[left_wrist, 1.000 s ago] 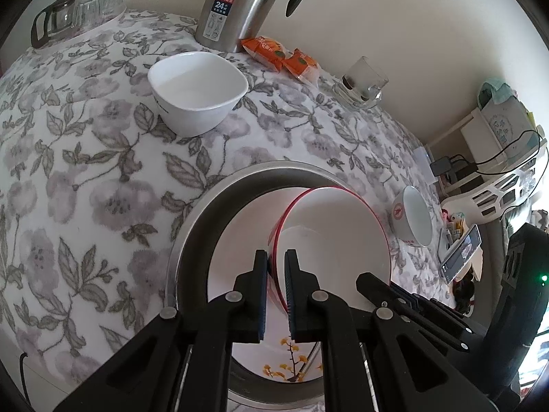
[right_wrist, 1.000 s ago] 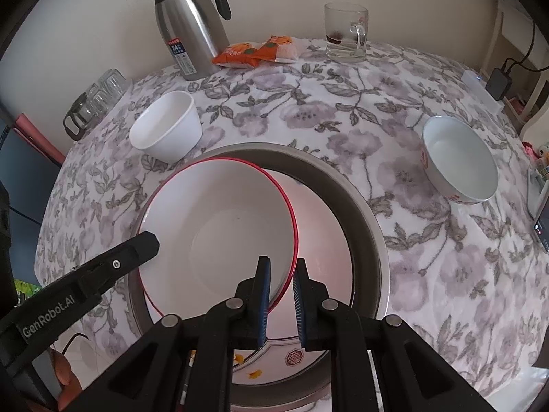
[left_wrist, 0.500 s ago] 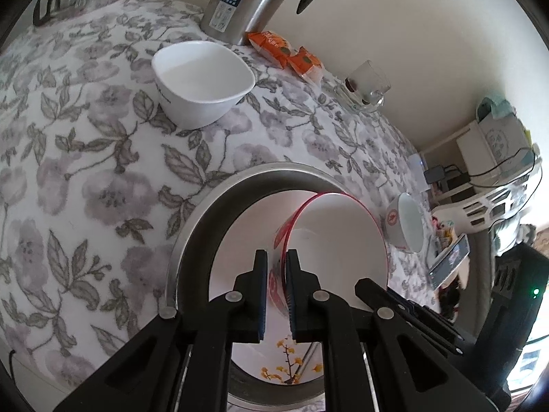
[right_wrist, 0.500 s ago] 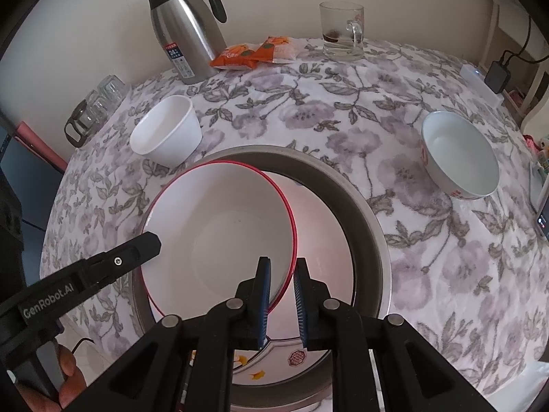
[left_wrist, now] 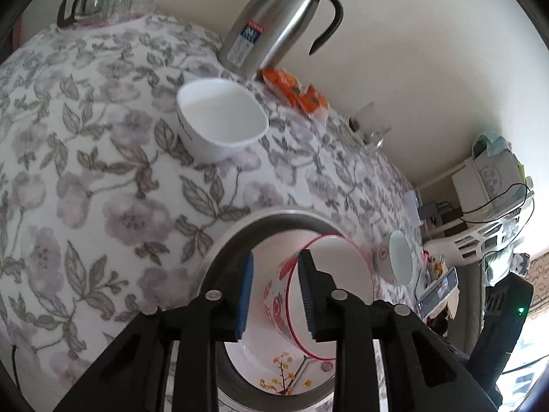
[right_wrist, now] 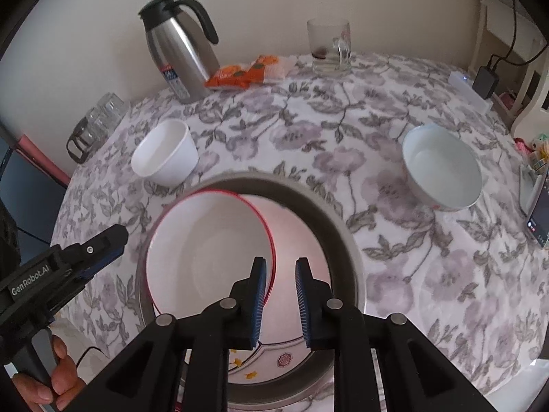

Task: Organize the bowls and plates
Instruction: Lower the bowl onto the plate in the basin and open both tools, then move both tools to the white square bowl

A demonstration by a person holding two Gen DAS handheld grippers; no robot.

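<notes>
A red-rimmed white bowl [right_wrist: 209, 254] rests tilted inside a large steel basin [right_wrist: 343, 226], on a white flowered plate [right_wrist: 274, 360] at its bottom. My right gripper [right_wrist: 280, 295] is open, its jaws either side of the bowl's right rim. My left gripper [left_wrist: 274, 292] is open too, its jaws apart around the bowl's [left_wrist: 329, 288] left rim; it shows in the right wrist view [right_wrist: 113, 237] left of the basin. A plain white bowl [right_wrist: 164, 161] stands at the back left, a pale bowl [right_wrist: 442, 168] at the right.
On the flowered tablecloth [right_wrist: 308, 137] stand a steel thermos jug [right_wrist: 175, 61], orange snack packets [right_wrist: 247, 72], a glass mug [right_wrist: 329, 48] and a rack of glasses [right_wrist: 96, 123]. A phone [right_wrist: 537, 216] lies at the right edge.
Both grippers have opened and let go of the red-rimmed bowl's rim. The bowl has sunk lower into the basin. Both grippers have drawn back a little.
</notes>
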